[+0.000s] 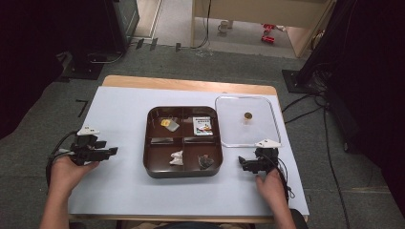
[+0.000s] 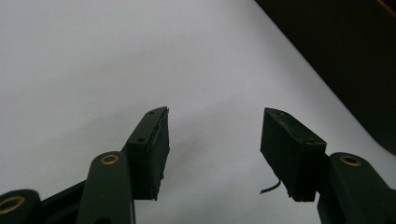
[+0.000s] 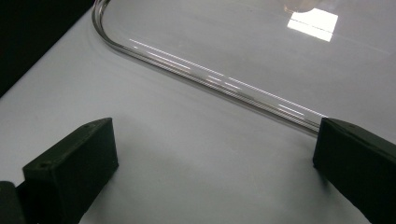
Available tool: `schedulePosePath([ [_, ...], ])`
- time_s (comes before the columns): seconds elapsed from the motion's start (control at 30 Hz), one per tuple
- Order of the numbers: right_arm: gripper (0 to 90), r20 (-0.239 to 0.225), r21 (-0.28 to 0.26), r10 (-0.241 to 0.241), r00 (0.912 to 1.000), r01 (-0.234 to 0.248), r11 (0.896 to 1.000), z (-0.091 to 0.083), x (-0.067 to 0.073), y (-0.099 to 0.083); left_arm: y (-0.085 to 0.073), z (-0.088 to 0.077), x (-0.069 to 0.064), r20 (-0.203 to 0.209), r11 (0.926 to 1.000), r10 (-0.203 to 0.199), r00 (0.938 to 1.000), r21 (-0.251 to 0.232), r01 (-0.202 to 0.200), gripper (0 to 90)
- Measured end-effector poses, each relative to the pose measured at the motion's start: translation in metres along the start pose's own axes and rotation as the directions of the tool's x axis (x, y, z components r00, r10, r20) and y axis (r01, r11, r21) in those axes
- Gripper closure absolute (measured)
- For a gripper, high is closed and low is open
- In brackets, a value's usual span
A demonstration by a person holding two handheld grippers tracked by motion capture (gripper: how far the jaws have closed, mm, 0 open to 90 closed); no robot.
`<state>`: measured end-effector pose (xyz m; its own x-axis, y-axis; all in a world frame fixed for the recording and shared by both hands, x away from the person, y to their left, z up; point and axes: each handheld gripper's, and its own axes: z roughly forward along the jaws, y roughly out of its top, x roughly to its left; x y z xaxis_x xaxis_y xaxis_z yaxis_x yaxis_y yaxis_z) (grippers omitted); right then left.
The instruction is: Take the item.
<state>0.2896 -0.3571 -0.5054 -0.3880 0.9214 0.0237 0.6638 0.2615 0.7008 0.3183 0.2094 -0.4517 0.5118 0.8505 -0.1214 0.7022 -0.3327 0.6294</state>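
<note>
Left tool (image 1: 111, 151) is hovering over the pale table (image 1: 119, 191), well to the left of the brown tray (image 1: 149, 164), with its jaws standing partly apart and nothing between them. In the left gripper view the jaws are framing bare white surface, with the tray's dark wall at the upper right. Right tool (image 1: 240, 161) is sitting just beside the near edge of the clear lid (image 1: 267, 129), its jaws spread wide and gripping nothing; in the right gripper view the lid's (image 3: 210, 77) rim is curving across just beyond the jaw tips. Lid is lying flat on the table, touching the tray's right side. Tray is resting mid-table, its four compartments each holding small items.
</note>
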Motion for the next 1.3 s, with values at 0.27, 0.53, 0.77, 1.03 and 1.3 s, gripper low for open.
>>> schedulePosePath([
  [0.27, 0.0, 0.000, 0.000, 0.000, 1.0000, 0.000, 1.000, 0.000, 0.000, 0.000, 0.006, 0.002, -0.005, 0.015, 0.9999, 0.009, 0.9998, -0.004, -0.009, 42.3],
  [0.53, 0.0, 0.000, 0.000, 0.000, 1.0000, 0.000, 1.000, 0.000, 0.000, 0.000, 0.013, 0.002, -0.013, 0.026, 0.9996, 0.027, 0.9993, -0.007, -0.027, 42.3],
  [0.77, 0.0, 0.001, 0.000, 0.000, 1.0000, 0.000, 1.000, 0.000, 0.000, 0.000, 0.022, 0.001, -0.022, 0.048, 0.9983, 0.055, 0.9973, -0.022, -0.054, 42.0],
  [1.03, 0.0, 0.001, -0.001, 0.000, 1.0000, 0.000, 1.000, 0.000, 0.000, 0.000, 0.028, -0.001, -0.029, 0.071, 0.9966, 0.075, 0.9946, -0.040, -0.072, 42.5],
  [1.3, 0.0, 0.001, -0.001, -0.001, 1.0000, 0.001, 1.000, 0.000, 0.000, 0.000, 0.037, -0.003, -0.041, 0.092, 0.9915, 0.117, 0.9889, -0.069, -0.111, 42.8],
])
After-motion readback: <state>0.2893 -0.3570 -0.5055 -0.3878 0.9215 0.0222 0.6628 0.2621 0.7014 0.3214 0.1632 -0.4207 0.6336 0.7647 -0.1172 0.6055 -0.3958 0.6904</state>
